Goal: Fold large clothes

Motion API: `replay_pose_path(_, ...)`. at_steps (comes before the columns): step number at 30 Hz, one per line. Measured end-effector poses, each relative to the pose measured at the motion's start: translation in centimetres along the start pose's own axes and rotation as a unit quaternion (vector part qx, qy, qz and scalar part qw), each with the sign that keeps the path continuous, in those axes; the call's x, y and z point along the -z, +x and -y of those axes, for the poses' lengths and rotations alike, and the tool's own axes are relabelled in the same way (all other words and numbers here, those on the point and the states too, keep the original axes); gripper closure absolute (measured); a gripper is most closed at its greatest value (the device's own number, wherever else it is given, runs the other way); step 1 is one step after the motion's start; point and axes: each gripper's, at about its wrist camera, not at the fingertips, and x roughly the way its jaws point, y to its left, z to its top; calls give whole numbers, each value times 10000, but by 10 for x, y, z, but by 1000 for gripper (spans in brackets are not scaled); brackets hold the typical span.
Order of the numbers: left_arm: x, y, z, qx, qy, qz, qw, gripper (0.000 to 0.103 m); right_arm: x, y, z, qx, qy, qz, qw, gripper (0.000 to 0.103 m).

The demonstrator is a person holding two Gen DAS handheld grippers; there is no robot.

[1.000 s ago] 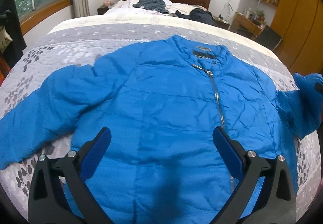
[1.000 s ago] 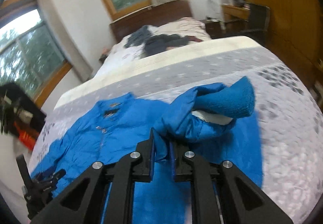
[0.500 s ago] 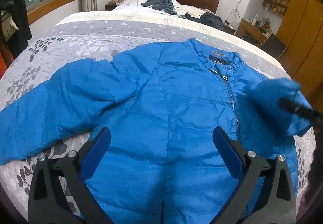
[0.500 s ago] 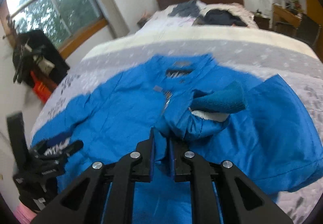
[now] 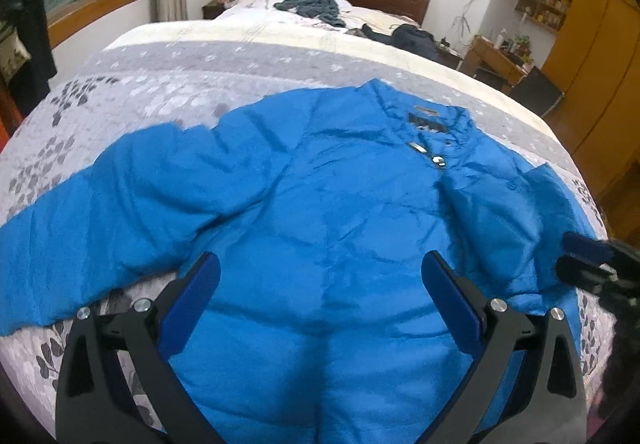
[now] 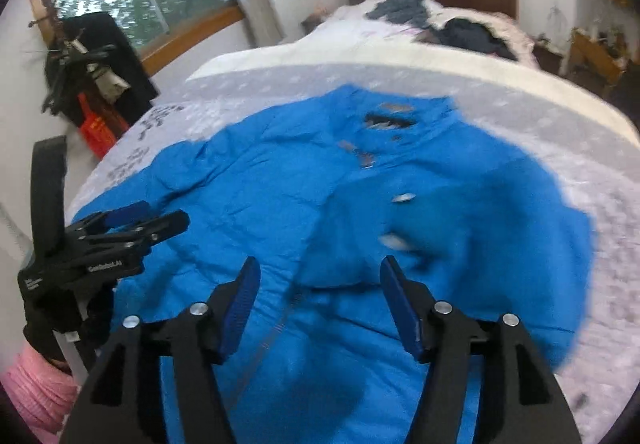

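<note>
We are hovering both hand-held grippers, left (image 5: 320,300) and right (image 6: 320,298), wide apart and empty; the jacket's (image 5: 340,212) outstretched sleeve (image 5: 100,220) is lying leftward, nearer our left.

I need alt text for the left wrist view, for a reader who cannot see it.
A blue zip-up jacket lies front-up on a bed with a grey leaf-patterned bedspread, one sleeve stretched out to the left. The open left gripper hovers above its lower half, and the right gripper shows at the right edge.

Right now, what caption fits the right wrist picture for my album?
Open right gripper above a puffy blue zip-up jacket spread on the grey patterned bedspread.
</note>
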Motion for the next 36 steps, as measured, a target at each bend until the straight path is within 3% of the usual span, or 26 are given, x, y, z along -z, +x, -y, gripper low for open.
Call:
replay_pose_path(5, -8, 18, 50, 407, 344, -366, 9979, 3, -11, -43, 49, 512, 637, 508, 9954, 36)
replay_pose_path(9, -12, 43, 90, 806, 431, -805, 9926, 3, -9, -48, 97, 939, 1189, 811, 9851, 35)
replay_pose_path(13, -15, 76, 120, 936, 456, -1199, 9873, 6, -1, -31, 139, 1038, 1661, 583, 9789, 35)
replay_pose_path(15, -14, 90, 129, 954, 356, -1353, 9856, 23, 4, -26, 155, 1001, 1837, 517, 9765, 35)
replay_pose_path(16, -13, 96, 131, 994, 317, -1456, 9838, 39, 6, -27, 162, 978, 1911, 515, 9753, 35)
replay_pose_path(18, -12, 96, 134, 843, 335, -1357, 9866, 49, 9, -26, 172, 1001, 2013, 520, 9730, 35)
replay_pose_path(19, -12, 93, 136, 872, 401, -1280, 9871, 69, 10, -27, 175, 1009, 2054, 533, 9720, 35)
replay_pose_path(23, -16, 79, 126, 1054, 211, -1099, 9881, 87, 11, -27, 182, 968, 2116, 521, 9712, 35)
replay_pose_path(25, -20, 67, 114, 1149, 84, -972, 9886, 89, 11, -26, 180, 715, 2083, 502, 9742, 36)
replay_pose_path(27, -22, 53, 98, 1183, -16, -800, 9897, 90, 10, -23, 175, 190, 2057, 464, 9773, 36)
replay_pose_path(30, -24, 39, 72, 1199, -235, -629, 9905, 91, 9, -11, 171, -955, 2056, 276, 9736, 37)
replay_pose_path(31, -23, 36, 64, 1188, -269, -610, 9907, 91, 9, -8, 169, -1045, 2055, 216, 9728, 37)
replay_pose_path(36, -14, 51, 36, 1042, -382, -855, 9901, 89, 13, 22, 165, -387, 2055, -245, 9776, 38)
